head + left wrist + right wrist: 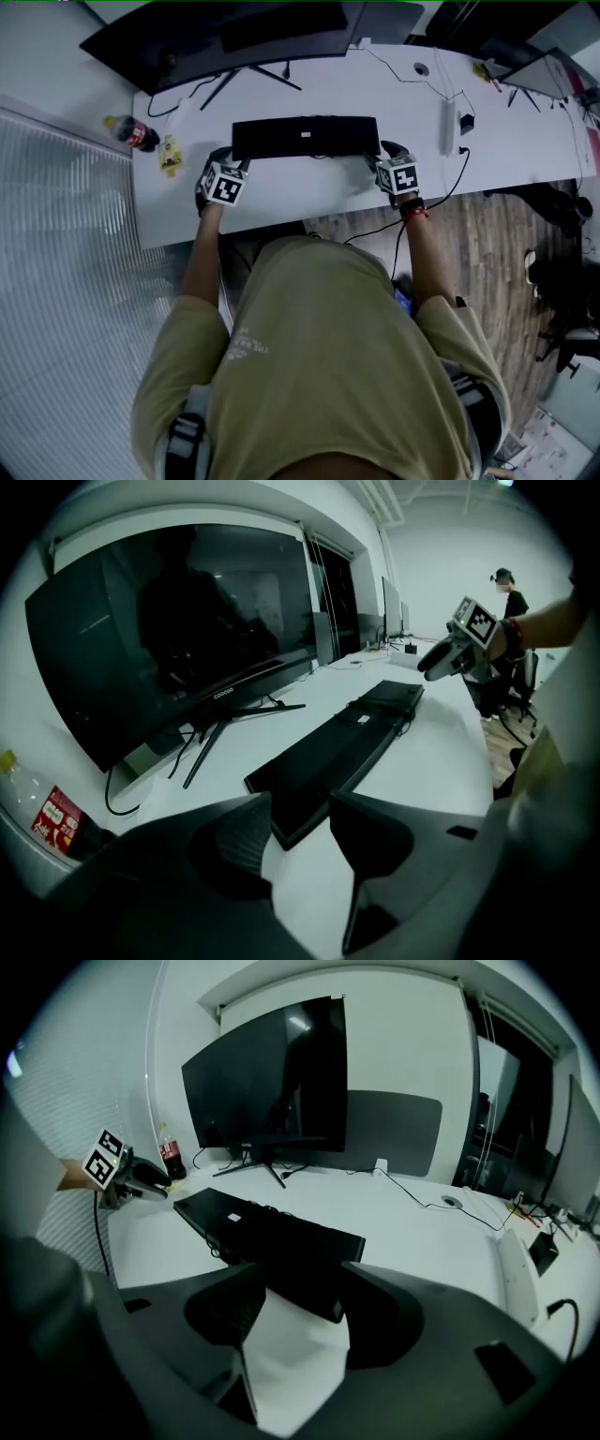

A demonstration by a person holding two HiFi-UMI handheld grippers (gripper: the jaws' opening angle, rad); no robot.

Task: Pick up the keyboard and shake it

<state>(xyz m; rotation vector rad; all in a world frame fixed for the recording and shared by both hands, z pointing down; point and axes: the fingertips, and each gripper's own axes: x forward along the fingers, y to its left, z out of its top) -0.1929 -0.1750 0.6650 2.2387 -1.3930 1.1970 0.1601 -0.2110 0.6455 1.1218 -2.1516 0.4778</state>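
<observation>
A long black keyboard lies flat on the white desk in front of the monitor. My left gripper sits at its left end and my right gripper at its right end. In the left gripper view the keyboard's near corner lies between the open jaws, with white desk showing on both sides of it. In the right gripper view the keyboard's end reaches in between the jaws, which stand apart from it. Each gripper also shows in the other's view, the right gripper and the left gripper.
A wide dark monitor on a splayed stand is behind the keyboard. A cola bottle and a small yellow object lie at the desk's left. A white power strip and cables are to the right. The desk's front edge is just behind my hands.
</observation>
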